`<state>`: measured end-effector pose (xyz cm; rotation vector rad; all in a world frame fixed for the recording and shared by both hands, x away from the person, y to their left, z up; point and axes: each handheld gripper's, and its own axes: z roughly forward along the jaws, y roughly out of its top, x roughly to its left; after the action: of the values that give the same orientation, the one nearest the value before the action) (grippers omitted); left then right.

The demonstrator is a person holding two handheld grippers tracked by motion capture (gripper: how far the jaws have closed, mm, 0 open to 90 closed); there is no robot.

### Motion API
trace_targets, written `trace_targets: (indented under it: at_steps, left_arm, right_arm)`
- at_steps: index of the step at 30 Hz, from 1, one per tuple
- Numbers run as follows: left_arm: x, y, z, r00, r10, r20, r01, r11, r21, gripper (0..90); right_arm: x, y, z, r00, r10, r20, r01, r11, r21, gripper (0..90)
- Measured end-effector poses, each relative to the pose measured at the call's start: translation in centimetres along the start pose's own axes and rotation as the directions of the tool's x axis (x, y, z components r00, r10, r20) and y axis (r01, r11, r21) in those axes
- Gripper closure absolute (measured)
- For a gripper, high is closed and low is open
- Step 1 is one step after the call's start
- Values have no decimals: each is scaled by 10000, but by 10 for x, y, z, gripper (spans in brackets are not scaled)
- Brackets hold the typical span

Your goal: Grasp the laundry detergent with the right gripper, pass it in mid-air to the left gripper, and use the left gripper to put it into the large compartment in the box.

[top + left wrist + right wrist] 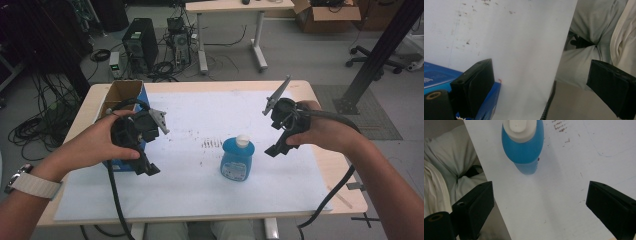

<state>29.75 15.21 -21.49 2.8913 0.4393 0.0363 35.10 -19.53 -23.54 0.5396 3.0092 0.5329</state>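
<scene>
A blue bottle (237, 159) with a white cap stands upright near the middle of the white sheet (200, 125). From above, the right gripper view looks down on the same blue bottle (524, 145), which lies beyond the jaws. My right gripper (276, 149) hangs above the sheet to the bottle's right, jaws wide apart with nothing between them. At the sheet's left edge my left gripper (150, 170) is open too, held over the blue side of a cardboard box (125, 95). Between its jaws lie bare sheet and the table's front edge; the blue box (439, 77) shows beside its left jaw.
The wooden table (330, 165) carries the white sheet, with bare wood at its right and left margins. The open box stands at the table's back left. Cables trail from both grippers over the front edge. The person's lap (596, 37) lies beyond that edge.
</scene>
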Motion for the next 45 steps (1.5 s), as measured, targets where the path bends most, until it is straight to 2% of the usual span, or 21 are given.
trace_targets:
  at_steps: [12, 20, 35, 45]
  left_arm:
    - [0, -1, -1, 10000, 15, -22, -15, 10000, -28, 78]
    - [-1, 0, -1, 10000, 7, -57, -7, 10000, -54, 77]
    - [1, -3, 0, 10000, -7, -80, 6, 9999, -162, 77]
    - [2, -4, 2, 10000, 31, -73, -32, 9998, -175, 77]
  right_arm:
    - [2, -4, -1, 9996, 283, 18, -282, 9994, -174, 47]
    - [6, -9, 4, 9996, 285, -50, -287, 9990, -351, 46]
    - [11, -17, 22, 9990, 440, -13, -439, 9962, -749, 41]
    - [11, -25, 43, 9977, 681, -36, -681, 9923, -1039, 37]
